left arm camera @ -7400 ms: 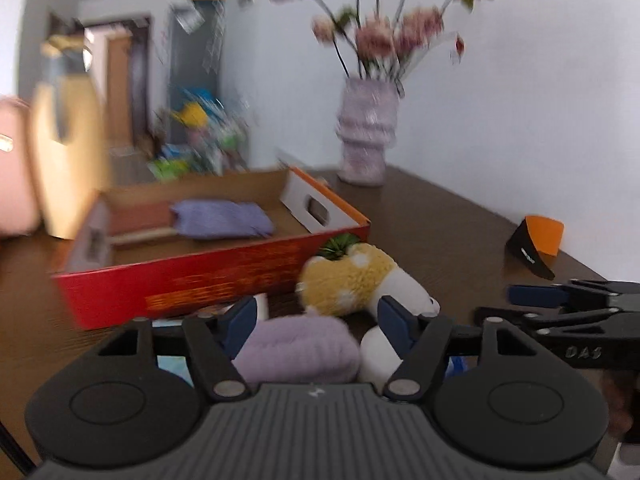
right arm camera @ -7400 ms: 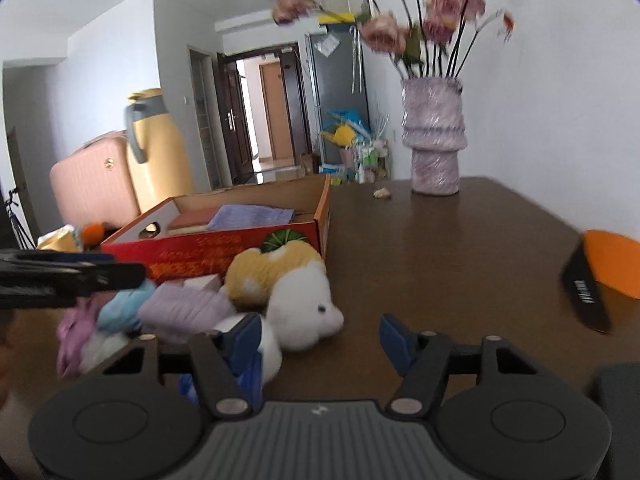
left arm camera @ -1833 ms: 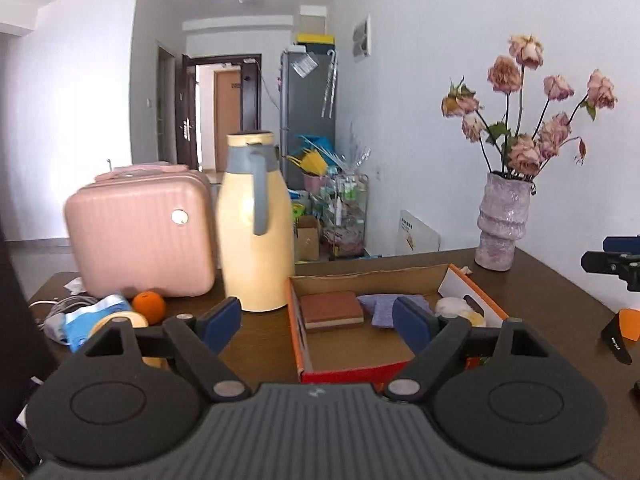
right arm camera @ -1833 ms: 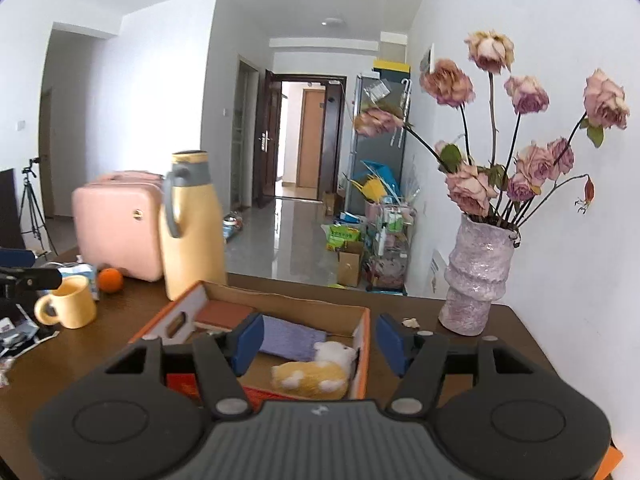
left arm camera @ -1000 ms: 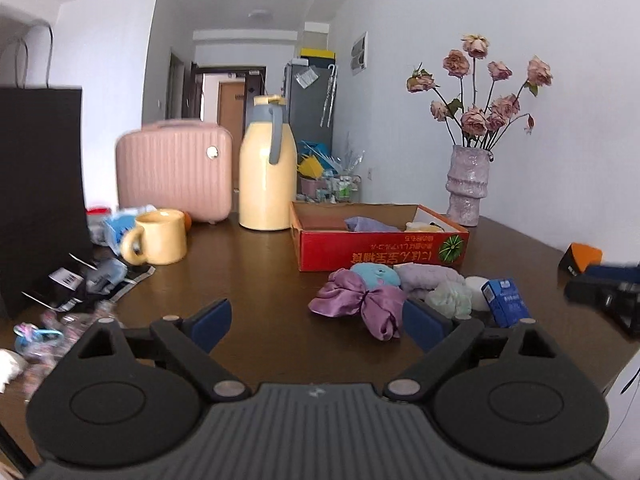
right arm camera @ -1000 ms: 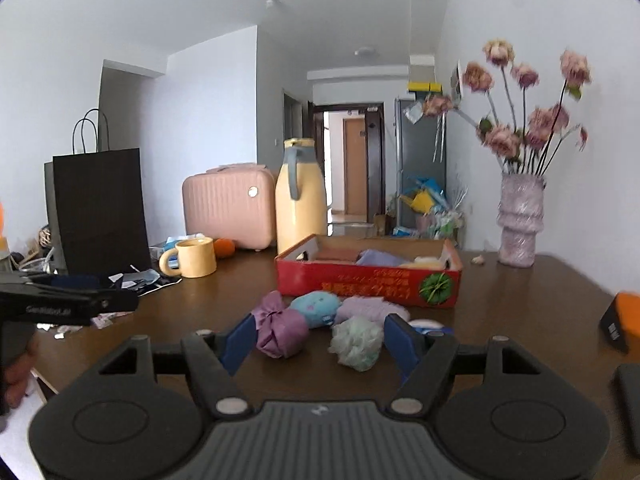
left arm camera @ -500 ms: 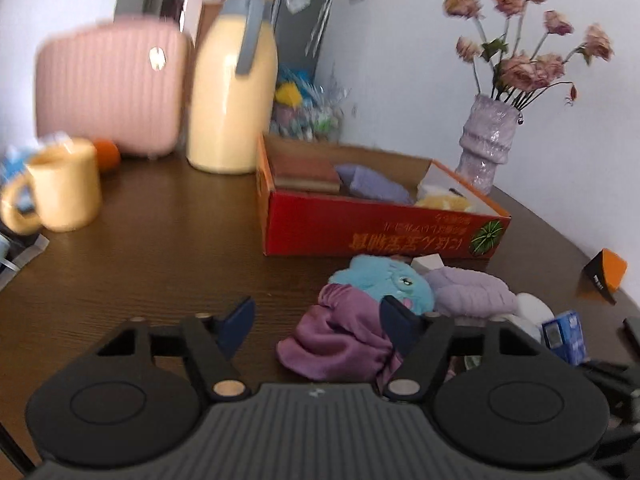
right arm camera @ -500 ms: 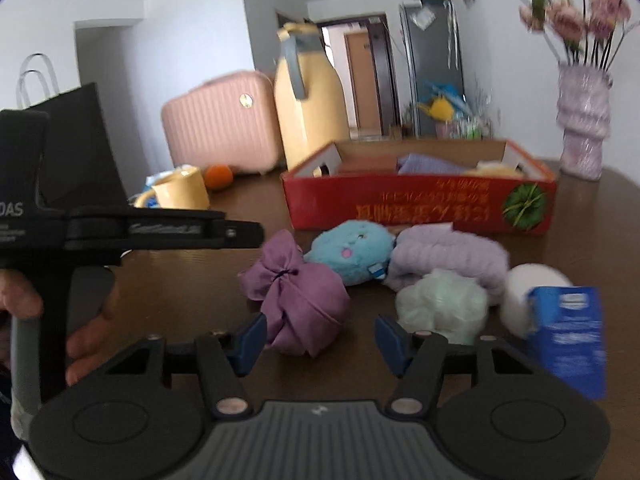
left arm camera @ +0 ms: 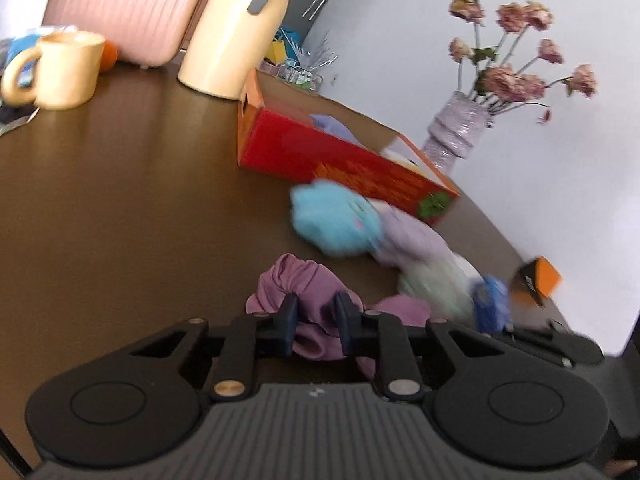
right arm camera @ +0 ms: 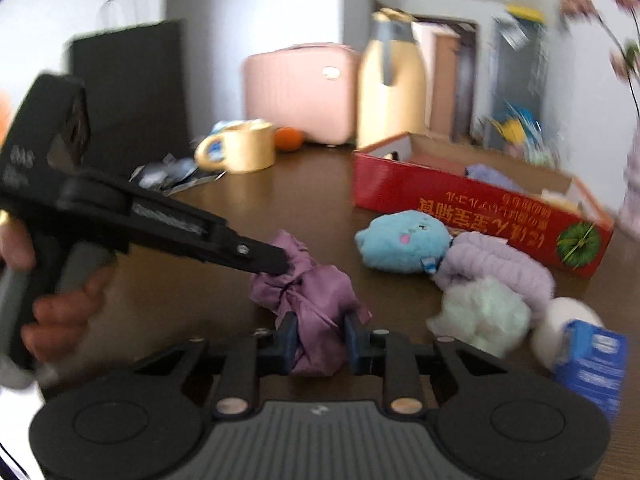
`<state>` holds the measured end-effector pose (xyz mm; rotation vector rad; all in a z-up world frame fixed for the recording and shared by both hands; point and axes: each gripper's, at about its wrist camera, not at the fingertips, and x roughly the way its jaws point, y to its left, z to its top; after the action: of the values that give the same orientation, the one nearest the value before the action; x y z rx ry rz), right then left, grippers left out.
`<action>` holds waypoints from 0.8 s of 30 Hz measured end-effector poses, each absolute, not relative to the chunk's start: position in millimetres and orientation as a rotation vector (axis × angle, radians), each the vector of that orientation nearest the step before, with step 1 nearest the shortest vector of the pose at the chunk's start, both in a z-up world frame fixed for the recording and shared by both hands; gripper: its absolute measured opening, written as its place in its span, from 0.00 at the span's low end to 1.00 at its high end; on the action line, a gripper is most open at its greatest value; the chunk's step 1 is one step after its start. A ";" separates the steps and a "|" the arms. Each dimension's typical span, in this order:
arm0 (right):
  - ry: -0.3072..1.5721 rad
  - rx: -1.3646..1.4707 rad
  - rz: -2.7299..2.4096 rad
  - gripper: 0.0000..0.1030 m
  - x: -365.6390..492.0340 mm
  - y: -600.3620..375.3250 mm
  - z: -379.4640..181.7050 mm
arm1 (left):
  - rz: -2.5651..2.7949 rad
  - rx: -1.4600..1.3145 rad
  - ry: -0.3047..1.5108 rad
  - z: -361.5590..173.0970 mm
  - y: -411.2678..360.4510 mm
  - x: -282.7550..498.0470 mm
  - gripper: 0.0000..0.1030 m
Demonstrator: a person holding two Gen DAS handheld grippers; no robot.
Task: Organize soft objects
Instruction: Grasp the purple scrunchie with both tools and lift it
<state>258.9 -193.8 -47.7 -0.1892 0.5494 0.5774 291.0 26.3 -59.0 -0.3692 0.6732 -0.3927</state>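
A purple satin scrunchie bow (left arm camera: 304, 284) lies on the dark table. My left gripper (left arm camera: 316, 316) is shut on one end of it. My right gripper (right arm camera: 318, 334) is shut on the other end of the purple bow (right arm camera: 316, 292). The left gripper (right arm camera: 280, 262) also shows in the right wrist view, gripping the bow's far end. Behind lie a blue plush (right arm camera: 400, 246), a lavender headband (right arm camera: 496, 266) and a pale green puff (right arm camera: 484, 314). The red cardboard box (right arm camera: 460, 202) holds a lavender cloth (right arm camera: 488, 174).
A yellow mug (right arm camera: 244, 148), an orange (right arm camera: 289, 138), a cream thermos (right arm camera: 390, 100) and a pink case (right arm camera: 300, 88) stand at the back. A blue carton (right arm camera: 592, 360) and a white roll (right arm camera: 568, 318) lie at the right. A vase (left arm camera: 456, 136) stands past the box.
Both grippers have moved down and in onto the purple bow and closed on its two ends. They were open above it half a second ago.
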 end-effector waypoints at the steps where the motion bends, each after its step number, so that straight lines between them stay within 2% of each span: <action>1: 0.536 -0.231 0.583 0.24 245.4 -197.7 -48.0 | -0.396 -0.382 0.671 -60.3 24.5 273.0 0.20; 3: 0.546 -0.248 0.565 0.28 225.8 -208.3 -46.4 | -0.398 -0.400 0.639 -63.1 19.4 239.0 0.20; 6: 0.553 -0.088 0.572 0.36 202.4 -233.8 -34.4 | -0.370 -0.371 0.607 -71.0 6.8 198.6 0.20; 7: 0.551 -0.026 0.568 0.41 198.8 -240.7 -30.2 | -0.358 -0.352 0.604 -72.5 2.9 191.0 0.20; 10: 0.538 0.126 0.538 0.46 196.7 -250.0 -20.9 | -0.355 -0.322 0.592 -73.7 -4.5 179.4 0.20; 12: 0.546 0.120 0.489 0.52 200.6 -242.3 -23.2 | -0.348 -0.310 0.597 -72.7 -7.5 178.8 0.20; 13: 0.550 0.100 0.470 0.51 203.0 -237.1 -26.7 | -0.344 -0.299 0.592 -71.9 -9.2 177.6 0.20; 15: 0.565 0.084 0.426 0.44 211.1 -230.8 -36.2 | -0.329 -0.256 0.574 -72.7 -14.2 172.3 0.21; 16: 0.573 0.092 0.416 0.35 212.9 -230.1 -39.7 | -0.313 -0.229 0.564 -73.3 -16.6 169.7 0.22; 17: 0.577 0.105 0.421 0.31 214.7 -229.9 -42.8 | -0.301 -0.200 0.557 -73.3 -18.8 166.2 0.29; 18: 0.582 0.118 0.425 0.30 214.4 -230.8 -44.8 | -0.303 -0.180 0.550 -71.9 -19.4 162.5 0.44; 19: 0.581 0.125 0.431 0.26 213.5 -231.1 -45.6 | -0.312 -0.177 0.537 -68.9 -17.7 159.1 0.54; 20: 0.575 0.119 0.440 0.24 211.7 -230.5 -46.4 | -0.318 -0.187 0.513 -63.7 -14.0 155.4 0.71; 21: 0.567 0.105 0.446 0.23 209.3 -229.5 -46.7 | -0.315 -0.202 0.477 -57.3 -9.1 152.6 0.77; 24: 0.549 0.067 0.457 0.23 202.4 -227.1 -49.1 | -0.308 -0.230 0.418 -41.7 1.0 159.1 0.76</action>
<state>202.4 -227.1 -49.1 0.0673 0.5487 0.4574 159.1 1.0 -41.7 -0.2303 0.4182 -0.3077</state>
